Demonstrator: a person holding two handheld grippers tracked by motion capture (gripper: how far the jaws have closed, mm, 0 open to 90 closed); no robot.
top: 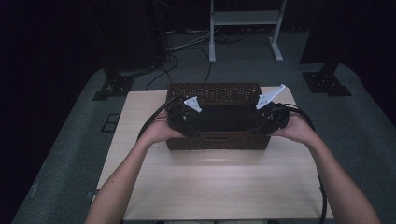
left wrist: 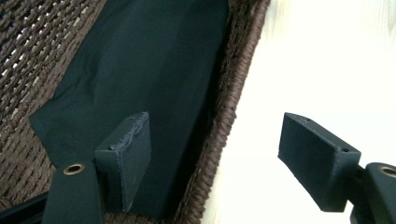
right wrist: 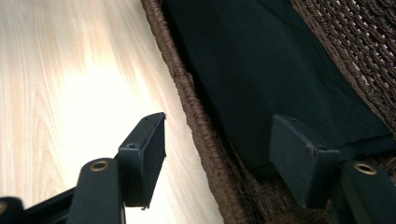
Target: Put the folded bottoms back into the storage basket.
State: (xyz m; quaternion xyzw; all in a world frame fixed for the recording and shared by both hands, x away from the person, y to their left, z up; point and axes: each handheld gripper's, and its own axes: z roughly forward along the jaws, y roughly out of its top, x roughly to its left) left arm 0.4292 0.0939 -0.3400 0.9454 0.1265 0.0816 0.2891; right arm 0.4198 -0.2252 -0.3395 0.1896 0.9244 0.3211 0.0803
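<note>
We have the woven basket (top: 217, 140) on the desk (top: 215, 182), each near-side wall standing between parted fingers of the left gripper (left wrist: 215, 158) and right gripper (right wrist: 217, 161), probably not yet pinched. We close both evenly before lifting.

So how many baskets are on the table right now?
1. A single brown wicker basket sits at the middle of the wooden table, with a dark cloth lying inside. The left gripper and right gripper straddle its end walls.
</note>
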